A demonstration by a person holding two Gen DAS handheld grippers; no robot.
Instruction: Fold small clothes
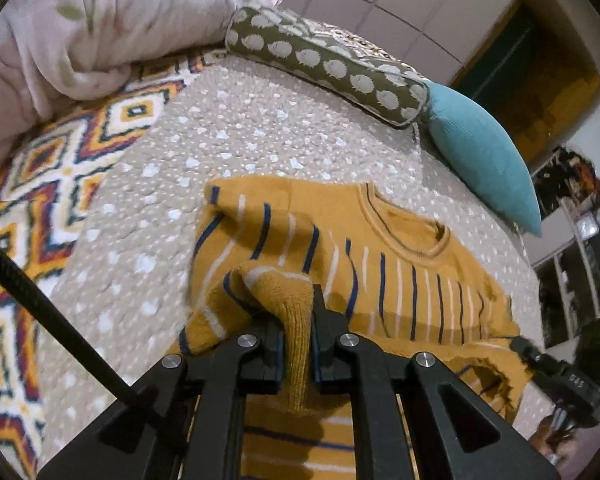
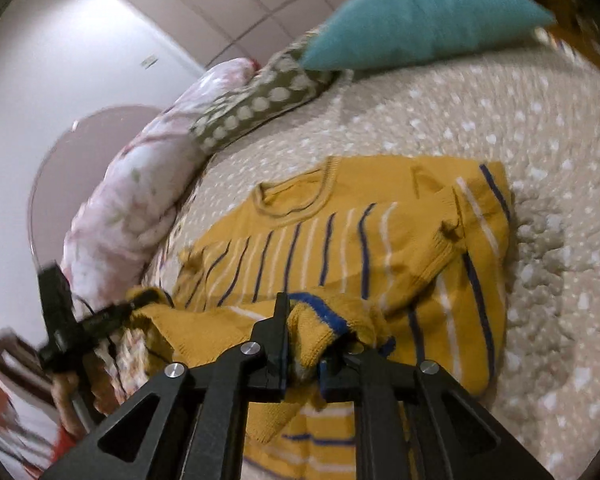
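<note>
Left wrist: left tool (image 1: 298,344) pinching one sweater (image 1: 380,264); right tool (image 2: 304,344) pinching hem; three pillows (image 1: 480,152)

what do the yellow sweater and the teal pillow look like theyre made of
Sweater: knit yarn, probably cotton or acrylic, matte; ribbed rows show where the left gripper pinches it. Teal pillow: fine ribbed matte fabric, maybe corduroy or knit; too blurred to tell.

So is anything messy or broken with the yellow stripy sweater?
Nothing looks broken. The yellow sweater is just rumpled mid-fold: both grippers, left and right, pinch bunched-up knit at its near edge, and one sleeve lies crooked across the front.
</note>
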